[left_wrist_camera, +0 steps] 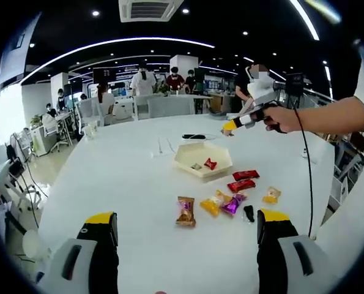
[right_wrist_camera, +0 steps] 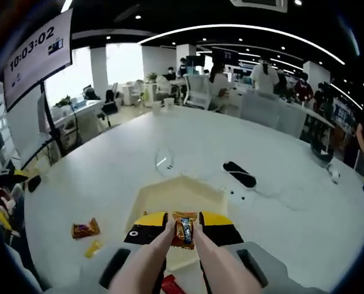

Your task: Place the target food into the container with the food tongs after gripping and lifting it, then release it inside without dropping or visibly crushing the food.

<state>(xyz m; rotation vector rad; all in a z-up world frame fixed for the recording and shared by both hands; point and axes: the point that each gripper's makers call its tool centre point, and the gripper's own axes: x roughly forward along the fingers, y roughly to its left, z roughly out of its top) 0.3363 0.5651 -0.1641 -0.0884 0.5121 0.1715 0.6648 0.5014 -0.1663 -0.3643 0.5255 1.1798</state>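
Note:
My right gripper is shut on a pair of pale food tongs, whose tips pinch an orange-brown wrapped candy. The candy hangs in the air in front of the cream hexagonal container. In the left gripper view that container sits mid-table with a red candy and a smaller piece inside. The right gripper, held in a person's hand, hovers above and beyond it. My left gripper stands wide open low over the table with nothing between its jaws.
Loose wrapped candies lie in front of the container: two red ones, a brown one, a yellow one, a purple one. A black phone lies beyond the container. People and desks stand behind the white table.

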